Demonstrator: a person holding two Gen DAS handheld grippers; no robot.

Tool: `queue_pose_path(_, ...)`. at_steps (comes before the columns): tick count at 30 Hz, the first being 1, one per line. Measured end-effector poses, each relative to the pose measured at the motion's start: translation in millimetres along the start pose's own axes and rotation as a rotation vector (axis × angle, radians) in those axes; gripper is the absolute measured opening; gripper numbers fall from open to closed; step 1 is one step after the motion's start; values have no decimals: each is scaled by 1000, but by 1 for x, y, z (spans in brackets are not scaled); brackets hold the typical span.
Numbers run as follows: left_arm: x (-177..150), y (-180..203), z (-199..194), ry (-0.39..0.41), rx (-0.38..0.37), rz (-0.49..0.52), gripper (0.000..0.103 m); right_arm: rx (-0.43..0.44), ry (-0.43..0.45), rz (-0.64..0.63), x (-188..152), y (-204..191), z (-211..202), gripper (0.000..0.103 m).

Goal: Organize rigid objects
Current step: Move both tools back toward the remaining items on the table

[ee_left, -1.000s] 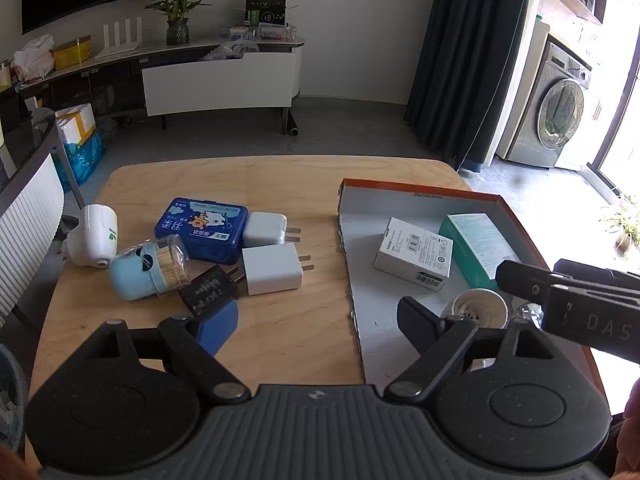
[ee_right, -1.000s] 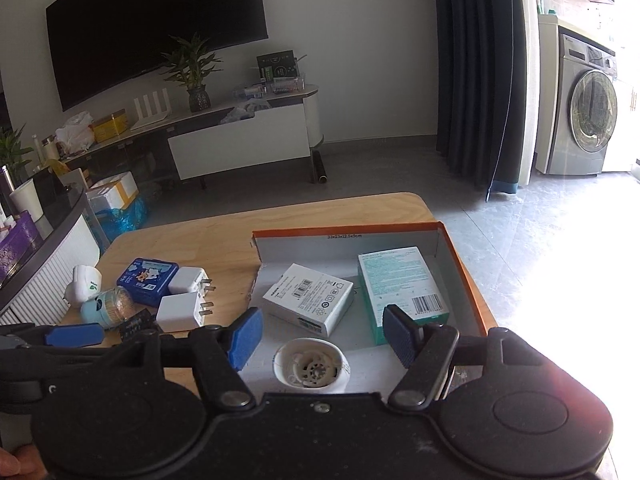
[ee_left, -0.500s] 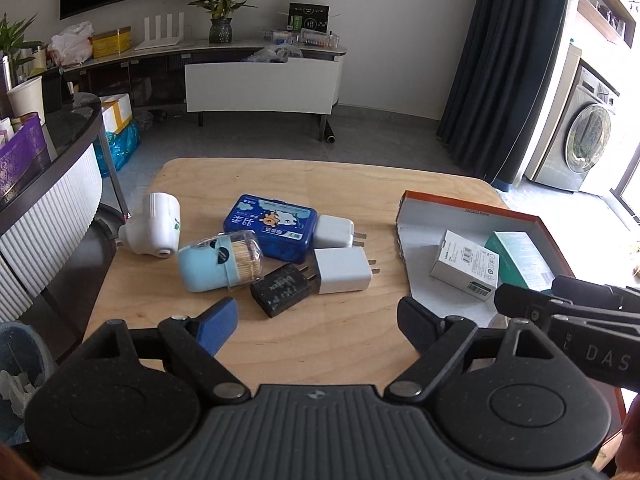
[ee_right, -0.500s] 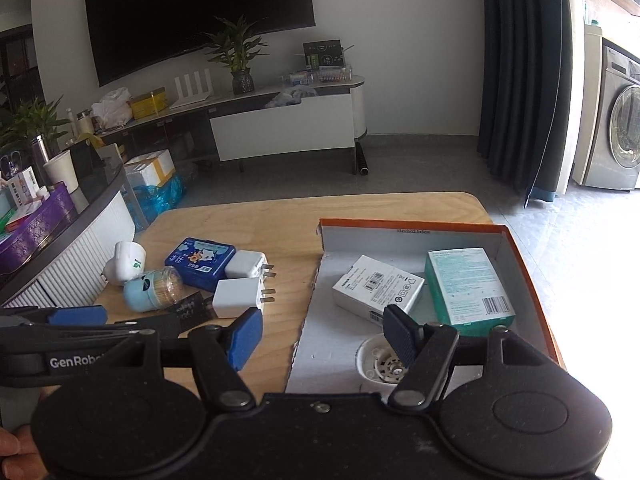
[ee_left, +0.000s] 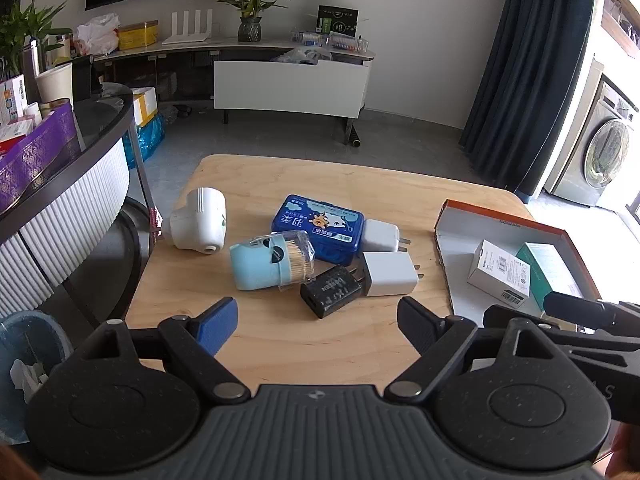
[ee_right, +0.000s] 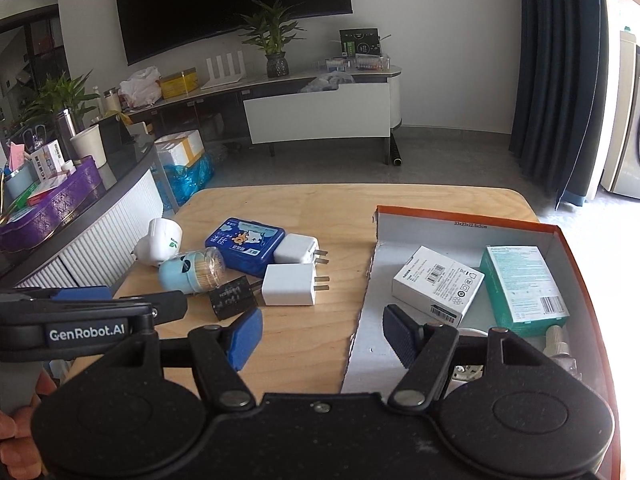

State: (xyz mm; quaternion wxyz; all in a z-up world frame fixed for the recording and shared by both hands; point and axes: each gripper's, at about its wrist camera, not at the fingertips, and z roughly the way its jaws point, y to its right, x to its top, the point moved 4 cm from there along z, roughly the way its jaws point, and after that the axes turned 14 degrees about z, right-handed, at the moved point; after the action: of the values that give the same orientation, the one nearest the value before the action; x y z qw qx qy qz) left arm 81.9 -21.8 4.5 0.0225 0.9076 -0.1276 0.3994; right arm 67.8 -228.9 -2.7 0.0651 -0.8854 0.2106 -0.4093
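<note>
- We saw a light wooden desk [ee_left: 304,356] in a living room, with a loose cluster of small things toward its left and an open cardboard box [ee_right: 460,222] with orange edges toward its right.
- In the cluster, a white plug-in device [ee_left: 199,222] lay on its side at the far left.
- Just beside it lay a pale blue toothpick holder [ee_left: 272,260] with a clear cap, also on its side.
- Behind the holder sat a blue tin [ee_left: 318,228] with a cartoon picture on the lid.
- A small white charger [ee_left: 380,235] lay against the tin's right end, and a larger white charger [ee_left: 390,274] lay in front of it, prongs pointing right.
- A black charger [ee_left: 332,296] lay touching the larger white one, nearest to us.
- Inside the box, a white carton [ee_right: 438,284] and a teal carton [ee_right: 524,286] lay side by side; a small white bottle [ee_right: 558,340] showed at the box's near right corner, mostly hidden.
- We held the left hand-held gripper [ee_left: 316,324] above the desk just in front of the black charger, its jaws spread wide with nothing between them.
- We held the right hand-held gripper [ee_right: 320,336] over the near left edge of the box, its jaws released and grasping nothing.
- Each gripper showed at the edge of the other's view.
</note>
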Motion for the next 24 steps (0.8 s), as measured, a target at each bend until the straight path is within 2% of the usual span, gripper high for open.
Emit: queue_pose_path(24, -10, -27, 11, -24, 24, -44, 89, 27, -46, -42, -8, -25, 27, 80)
